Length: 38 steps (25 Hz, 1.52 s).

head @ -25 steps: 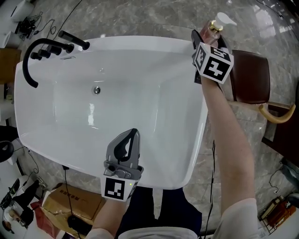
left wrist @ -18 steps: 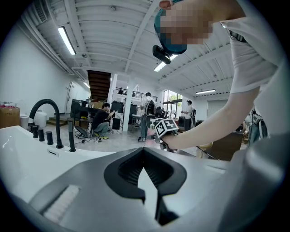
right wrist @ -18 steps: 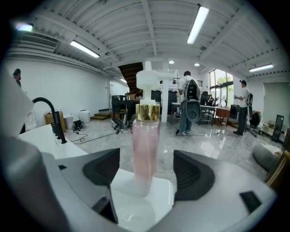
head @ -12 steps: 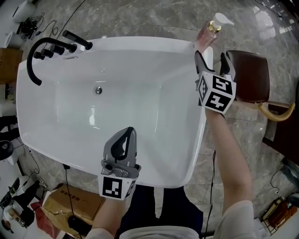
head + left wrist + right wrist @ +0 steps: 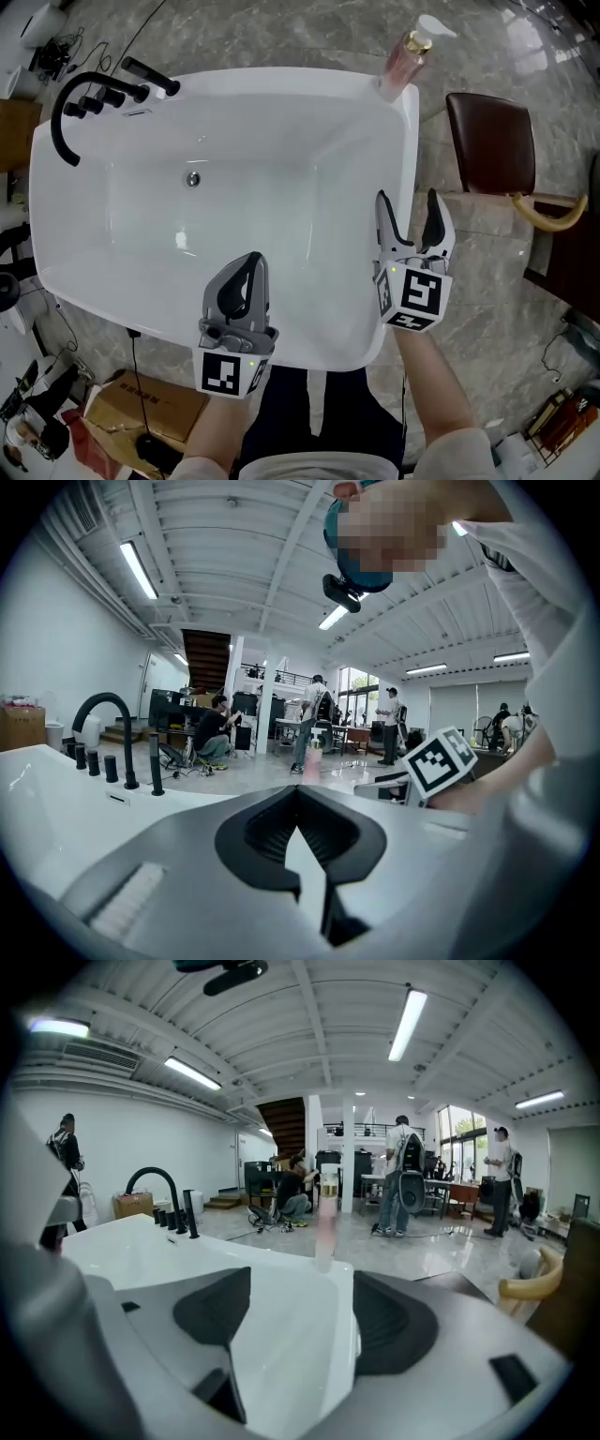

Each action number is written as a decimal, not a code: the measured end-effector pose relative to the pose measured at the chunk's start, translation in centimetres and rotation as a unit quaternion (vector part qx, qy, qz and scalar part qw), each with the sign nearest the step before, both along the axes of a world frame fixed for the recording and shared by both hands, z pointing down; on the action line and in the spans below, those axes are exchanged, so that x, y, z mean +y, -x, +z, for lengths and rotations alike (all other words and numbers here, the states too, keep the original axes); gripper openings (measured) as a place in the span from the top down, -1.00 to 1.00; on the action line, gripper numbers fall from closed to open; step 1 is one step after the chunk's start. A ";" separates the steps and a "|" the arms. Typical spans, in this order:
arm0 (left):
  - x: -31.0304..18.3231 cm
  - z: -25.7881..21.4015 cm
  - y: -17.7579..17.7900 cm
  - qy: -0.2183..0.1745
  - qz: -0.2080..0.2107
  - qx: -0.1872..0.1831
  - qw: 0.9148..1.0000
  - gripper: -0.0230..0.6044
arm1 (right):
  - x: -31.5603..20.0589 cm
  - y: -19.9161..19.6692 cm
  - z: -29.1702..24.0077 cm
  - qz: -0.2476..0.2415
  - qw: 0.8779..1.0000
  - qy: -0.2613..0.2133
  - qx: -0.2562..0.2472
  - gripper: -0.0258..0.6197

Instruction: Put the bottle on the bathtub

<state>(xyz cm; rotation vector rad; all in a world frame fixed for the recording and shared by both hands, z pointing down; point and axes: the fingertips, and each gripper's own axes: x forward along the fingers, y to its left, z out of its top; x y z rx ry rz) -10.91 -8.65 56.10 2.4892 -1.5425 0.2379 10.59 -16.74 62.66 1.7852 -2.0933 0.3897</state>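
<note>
Head view: bottle [image 5: 405, 58] upright on bathtub [image 5: 253, 178] corner, chair [image 5: 492, 141] beside; left tongs [image 5: 251, 259] together, right tongs [image 5: 406, 199] apart.

A black faucet [image 5: 56, 122] arches at far left. A brown chair [image 5: 490, 142] stands on the marble floor [image 5: 281, 33] at right, with a pale curved armrest [image 5: 548, 217] just beside it. A cardboard box [image 5: 141, 405] lies near left. People [image 5: 405, 1176] stand in the hall behind.

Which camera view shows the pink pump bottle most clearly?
The head view: the pink pump bottle stands on the far right corner of the bathtub, pump and collar visible. The right gripper view shows it small and blurred on the rim; the left gripper view shows only a faint pink smear.
</note>
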 end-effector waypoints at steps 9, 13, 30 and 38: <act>1.2 -0.7 -0.5 -0.004 0.002 0.002 1.000 0.90 | 6.4 1.4 -1.7 0.012 1.000 -0.005 -0.012 0.90; 1.8 -1.6 -0.2 -0.006 0.001 0.001 1.000 0.90 | 7.8 2.0 -3.1 0.016 1.000 -0.005 -0.013 0.90; 3.4 -23.6 1.4 -0.084 0.024 -0.010 0.996 0.90 | 13.3 3.8 -25.1 -0.048 0.998 -0.025 -0.033 0.90; 8.4 -29.4 1.7 -0.103 0.026 0.026 0.994 0.90 | 19.1 6.9 -31.7 -0.090 0.994 -0.036 -0.049 0.90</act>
